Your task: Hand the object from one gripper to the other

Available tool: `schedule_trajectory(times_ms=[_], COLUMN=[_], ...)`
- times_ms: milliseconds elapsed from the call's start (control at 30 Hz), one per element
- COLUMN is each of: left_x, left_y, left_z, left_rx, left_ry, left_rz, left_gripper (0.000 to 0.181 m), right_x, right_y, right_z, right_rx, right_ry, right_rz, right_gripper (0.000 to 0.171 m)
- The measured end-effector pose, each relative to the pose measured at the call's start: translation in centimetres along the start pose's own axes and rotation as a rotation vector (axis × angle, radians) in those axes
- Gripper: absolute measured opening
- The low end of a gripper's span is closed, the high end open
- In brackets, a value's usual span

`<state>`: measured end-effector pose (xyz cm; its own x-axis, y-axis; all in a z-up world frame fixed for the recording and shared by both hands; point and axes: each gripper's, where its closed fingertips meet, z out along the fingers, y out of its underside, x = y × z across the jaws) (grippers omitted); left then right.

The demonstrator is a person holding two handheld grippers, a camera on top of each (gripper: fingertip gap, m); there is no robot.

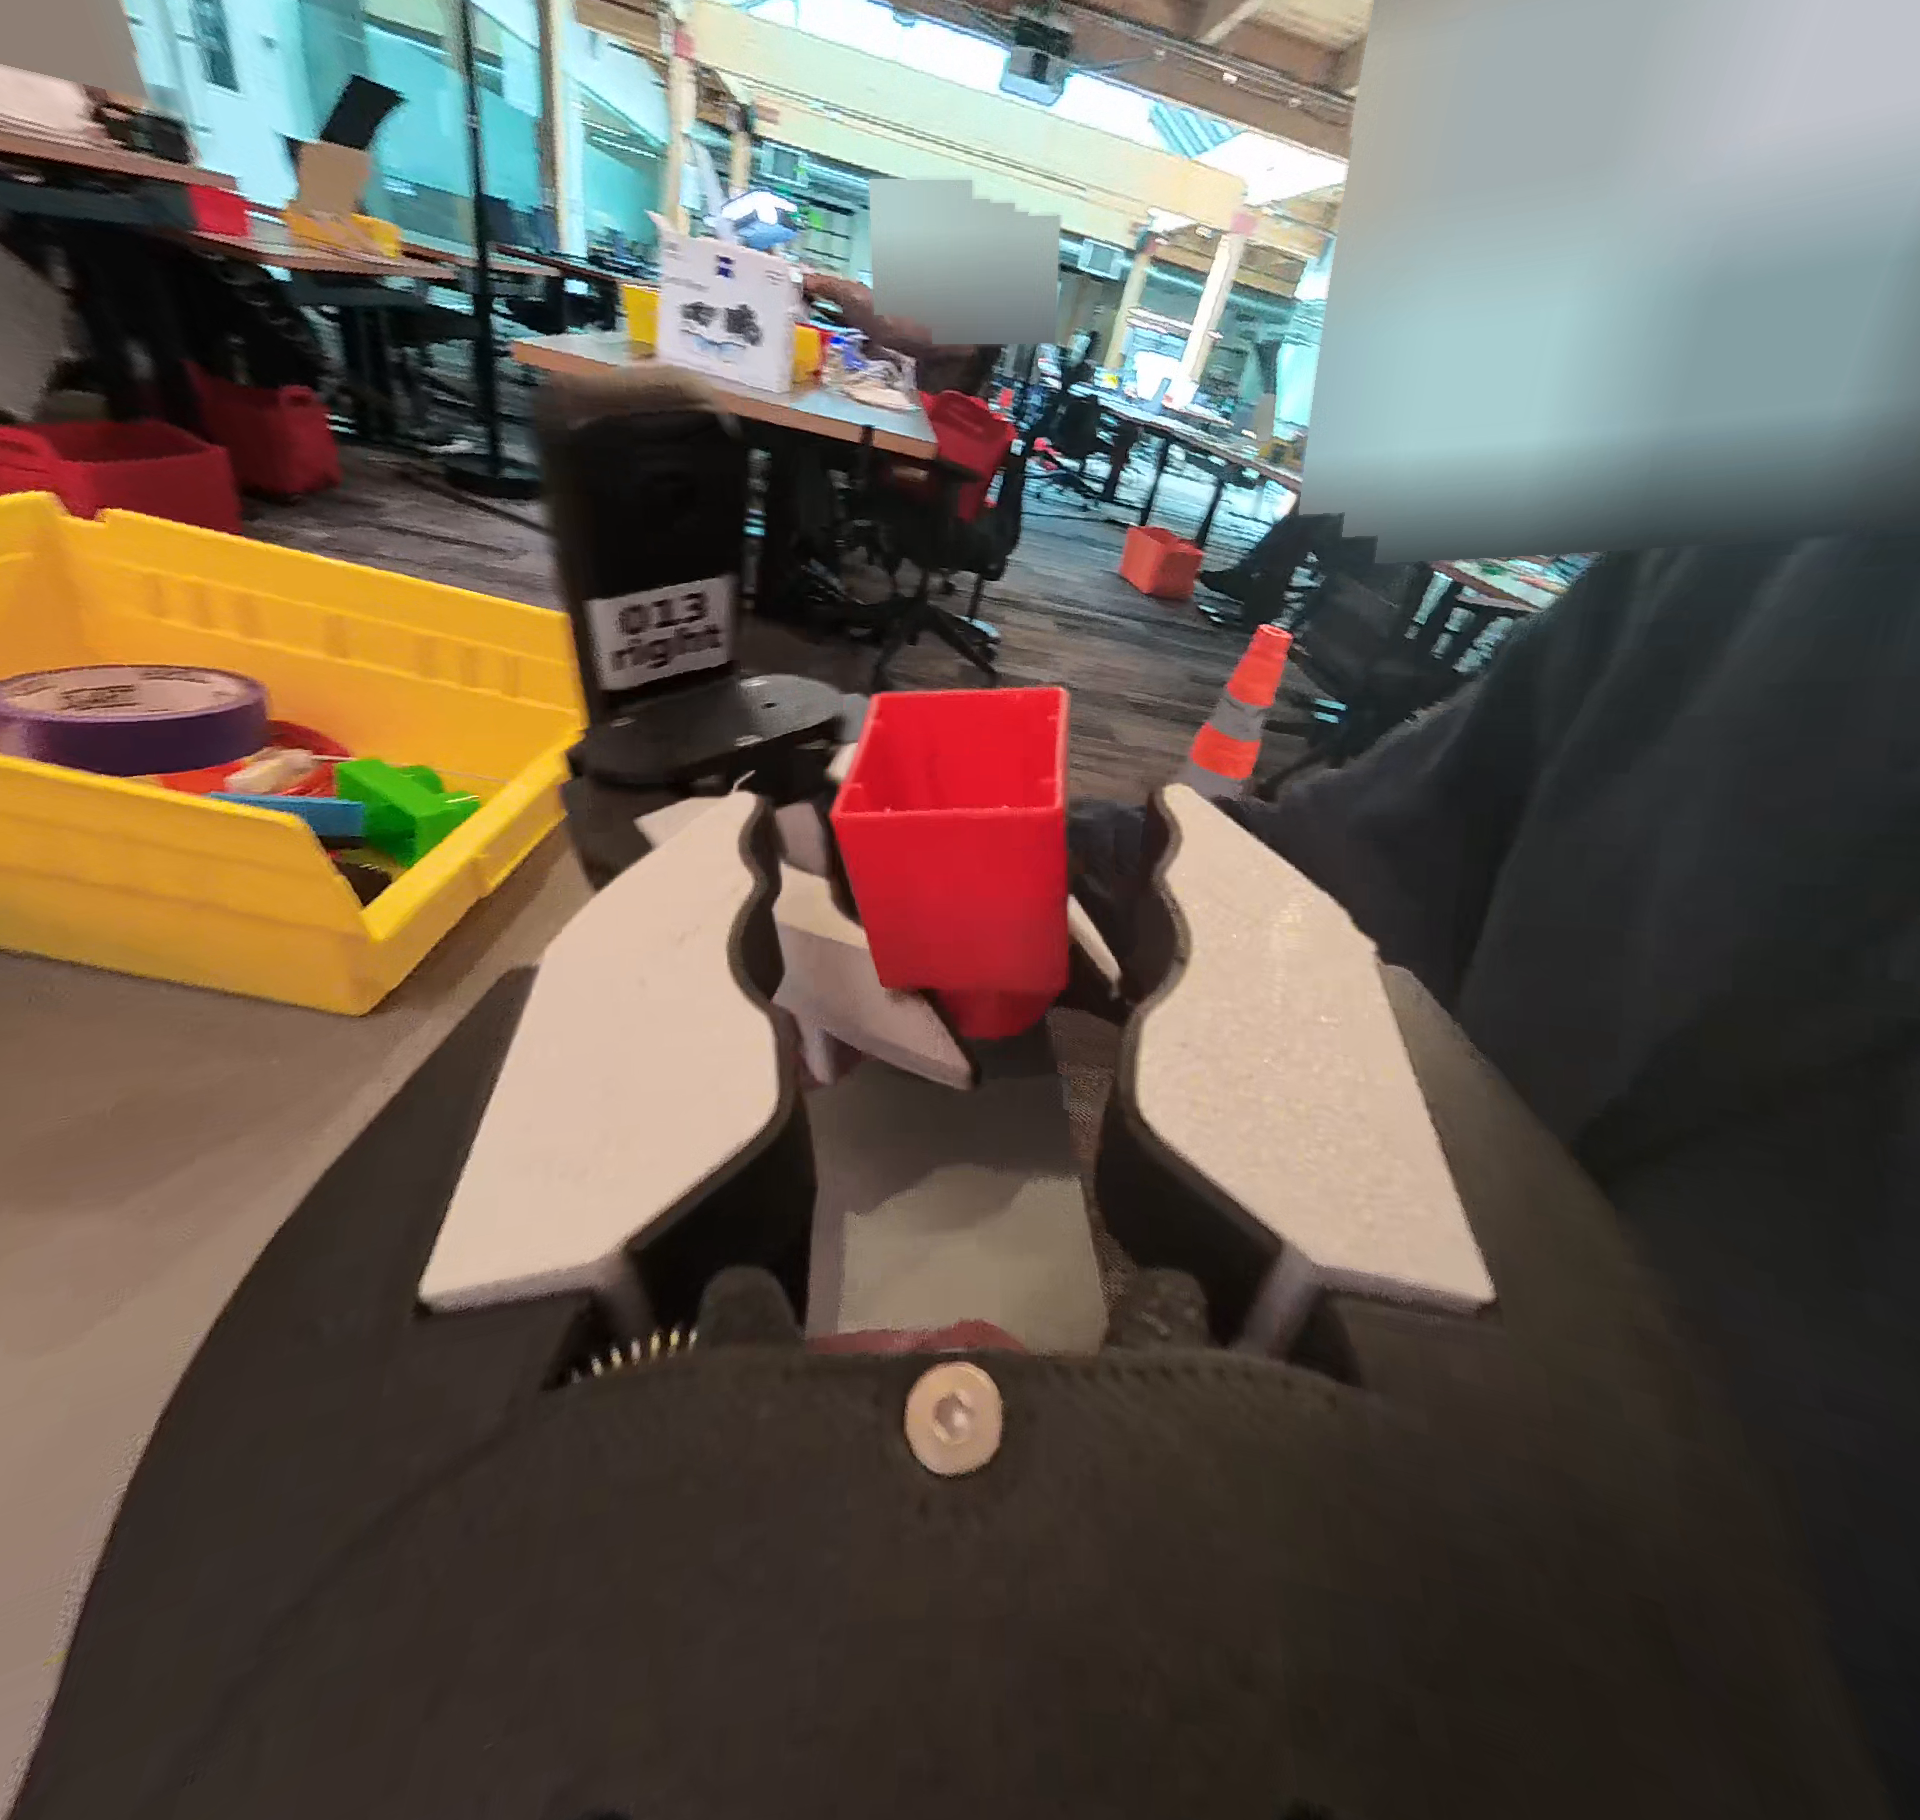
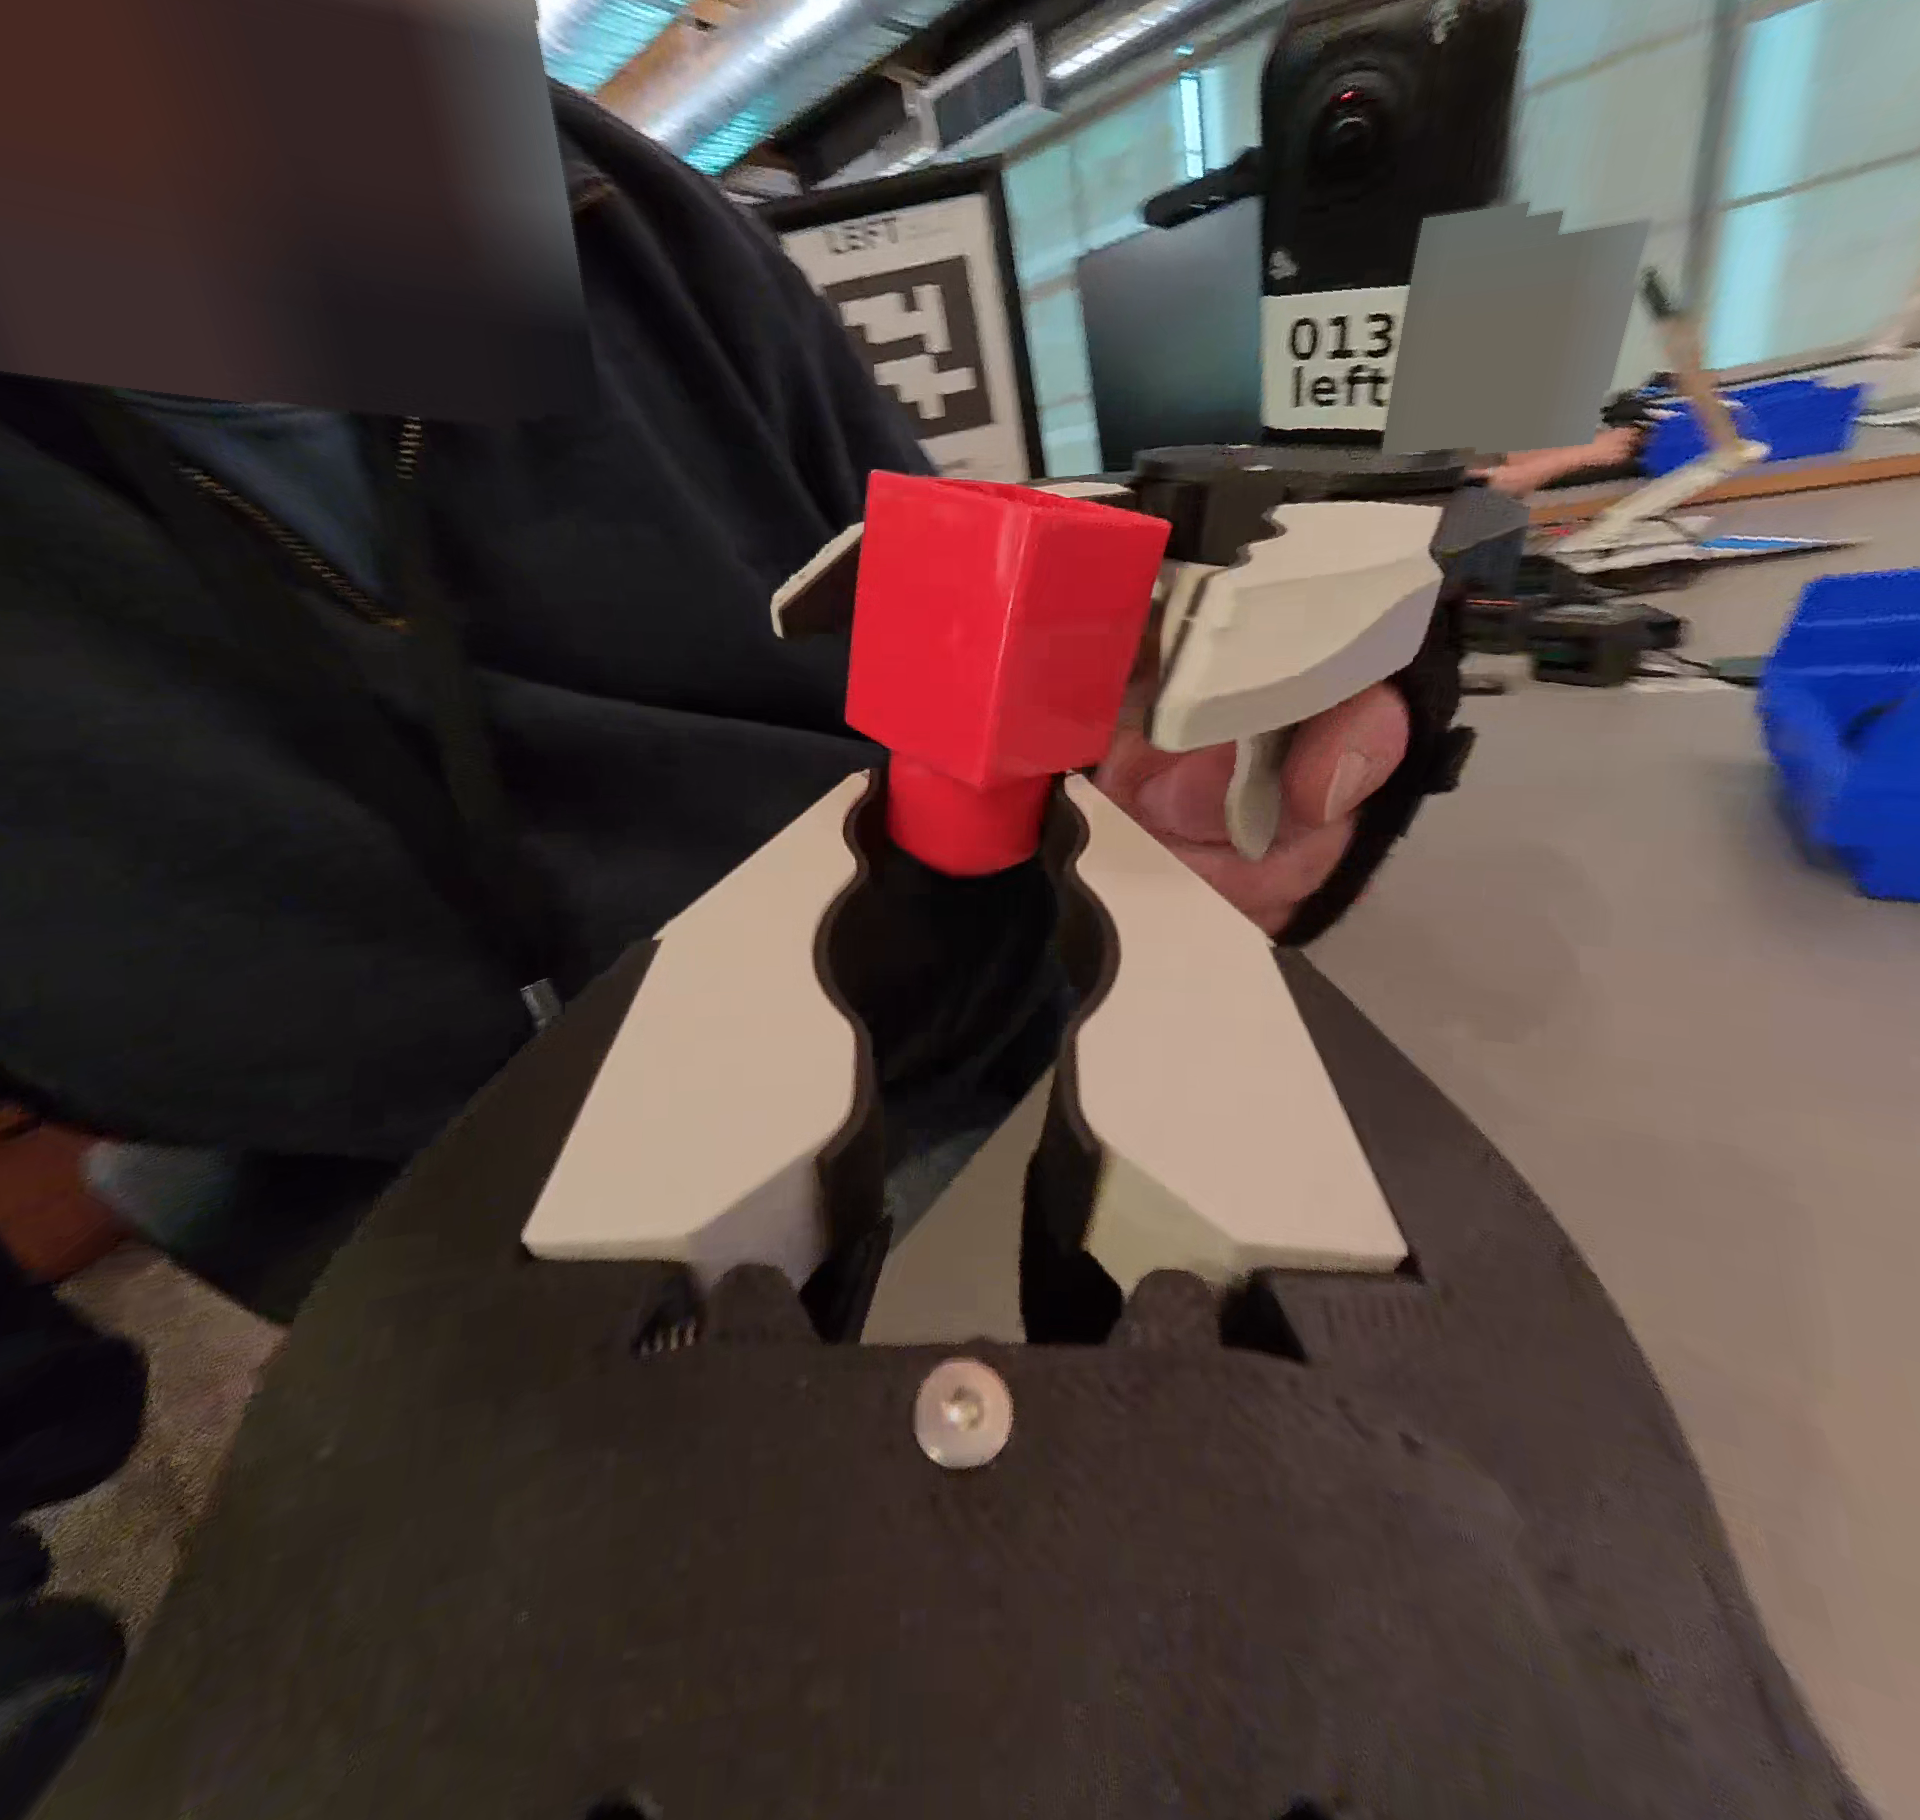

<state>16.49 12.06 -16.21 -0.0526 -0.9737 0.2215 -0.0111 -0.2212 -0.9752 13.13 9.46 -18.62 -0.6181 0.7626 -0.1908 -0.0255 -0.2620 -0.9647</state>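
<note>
The object is a red plastic piece [image 1: 956, 887], a hollow square cup on a short round stem, held upright in the air. My right gripper [image 2: 966, 804] is shut on the stem [image 2: 961, 825] from below. It also shows in the left wrist view [image 1: 997, 1012], under the cup. My left gripper [image 1: 961, 814] is open, with one finger on each side of the square cup and a gap on both sides. It shows in the right wrist view [image 2: 987, 596], straddling the red piece's [image 2: 987, 648] upper part from the far side.
A yellow bin [image 1: 260, 887] on the grey table [image 1: 156, 1147] holds a purple tape roll [image 1: 135, 721] and a green block [image 1: 405, 804]. An orange cone [image 1: 1242, 721] stands beyond. A blue bin [image 2: 1849, 731] sits at the right. The person's dark jacket [image 2: 416, 731] is close behind. Tip to tip, the grippers are about 4 cm apart.
</note>
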Motion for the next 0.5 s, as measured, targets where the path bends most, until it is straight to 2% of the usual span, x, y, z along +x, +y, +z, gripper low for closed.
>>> schedule_trajectory(times_ms=[100, 333, 500], left_x=[1.1, 3.6, 5.3], left_y=[0.0, 0.5, 1.2], left_z=[0.2, 0.7, 1.1], left_rx=[0.001, -0.009, -0.028], left_ry=[0.074, 0.253, 0.33], left_rz=[-0.001, -0.02, 0.005], left_gripper=[0.065, 0.049, 0.05], right_x=[-1.2, -3.6, -4.9], right_y=[0.0, 1.0, 1.6], right_z=[0.1, 1.1, 1.5], right_rx=[0.022, 0.004, -0.009], right_ry=[-0.137, -0.39, -0.523], right_rz=[0.029, 0.092, 0.139], right_gripper=[0.027, 0.027, 0.027])
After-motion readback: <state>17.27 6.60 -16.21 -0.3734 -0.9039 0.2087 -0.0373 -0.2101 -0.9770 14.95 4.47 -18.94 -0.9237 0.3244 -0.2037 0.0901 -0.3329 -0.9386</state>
